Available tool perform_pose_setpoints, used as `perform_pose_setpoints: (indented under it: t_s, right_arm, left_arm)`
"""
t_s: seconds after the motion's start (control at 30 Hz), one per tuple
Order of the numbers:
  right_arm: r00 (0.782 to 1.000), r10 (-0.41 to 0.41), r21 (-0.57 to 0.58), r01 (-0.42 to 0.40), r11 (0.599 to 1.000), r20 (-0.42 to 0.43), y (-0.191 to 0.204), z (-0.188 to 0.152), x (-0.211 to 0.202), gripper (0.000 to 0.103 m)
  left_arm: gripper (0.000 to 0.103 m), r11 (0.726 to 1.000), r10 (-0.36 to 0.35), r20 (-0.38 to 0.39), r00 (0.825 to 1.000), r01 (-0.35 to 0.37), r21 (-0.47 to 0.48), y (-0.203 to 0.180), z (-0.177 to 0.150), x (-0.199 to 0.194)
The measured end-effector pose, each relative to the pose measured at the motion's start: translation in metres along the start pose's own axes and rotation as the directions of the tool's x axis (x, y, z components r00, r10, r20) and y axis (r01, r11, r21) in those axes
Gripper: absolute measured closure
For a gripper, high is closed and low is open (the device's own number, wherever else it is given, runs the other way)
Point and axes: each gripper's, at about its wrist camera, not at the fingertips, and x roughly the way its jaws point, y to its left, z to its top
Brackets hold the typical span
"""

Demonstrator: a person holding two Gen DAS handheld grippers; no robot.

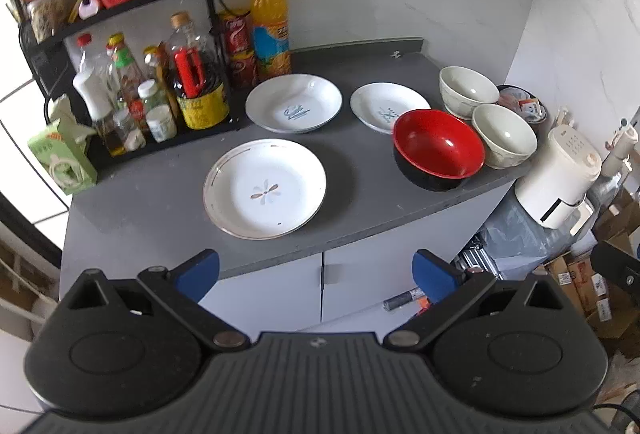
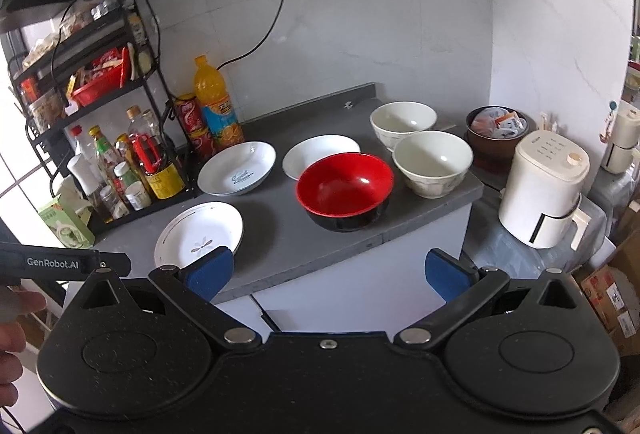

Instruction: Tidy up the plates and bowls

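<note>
Your left gripper (image 1: 316, 272) hangs short of the bench (image 1: 160, 193), fingers (image 1: 198, 272) spread wide, nothing btwn them. Going L to R ahead of those fingers: the condiment rack (image 1: 120, 81) sits far left; the flower plate (image 1: 265, 188) lies closest, just past the left fingertip; behind it is the blue-print plate (image 1: 294, 102), then the small plate (image 1: 384, 105), partly hidden by the red bowl (image 1: 438, 147). Two white bowls (image 1: 504, 133) stand right of it, touching each other.

Your right gripper (image 2: 328, 274) is also off the bench edge, fingers (image 2: 444, 274) wide apart and empty. Its left fingertip overlaps the flower plate's near rim in view; contact can't be told. The red bowl sits straight ahead btwn the fingers. The air fryer (image 2: 544, 189) stands beyond the right fingertip, off the bench.
</note>
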Motion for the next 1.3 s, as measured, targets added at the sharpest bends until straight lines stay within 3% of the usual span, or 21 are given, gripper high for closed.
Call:
perform_pose_setpoints:
  t_s: [0.5, 0.67, 0.97, 1.17, 1.3]
  right_arm:
    - [0.998, -0.055, 0.080, 0.054, 0.995, 0.012, -0.050, -0.008, 0.009, 0.001]
    - [0.997, -0.059, 0.112, 0.053, 0.992, 0.051, -0.069, -0.008, 0.025, 0.001]
    - [0.995, -0.079, 0.286, 0.060, 0.956, 0.055, -0.123, -0.005, 0.074, 0.017]
    - [0.996, -0.083, 0.366, 0.064, 0.928, 0.035, -0.142, -0.008, 0.114, 0.018]
    - [0.994, -0.106, 0.355, 0.090, 0.931, 0.025, -0.146, -0.007, 0.142, 0.019]
  left_arm:
    - [0.002, 1.000, -0.021, 0.026, 0.999, 0.021, -0.002, -0.049, 0.006, 0.013]
    - [0.003, 0.998, -0.030, 0.065, 0.997, 0.026, 0.054, -0.074, 0.022, 0.028]
    - [0.004, 0.982, -0.074, 0.074, 0.994, 0.060, 0.181, -0.132, 0.059, 0.079]
    - [0.012, 0.969, -0.093, 0.049, 0.994, 0.079, 0.232, -0.163, 0.078, 0.125]
    - [0.018, 0.959, -0.105, 0.007, 0.994, 0.100, 0.264, -0.178, 0.088, 0.158]
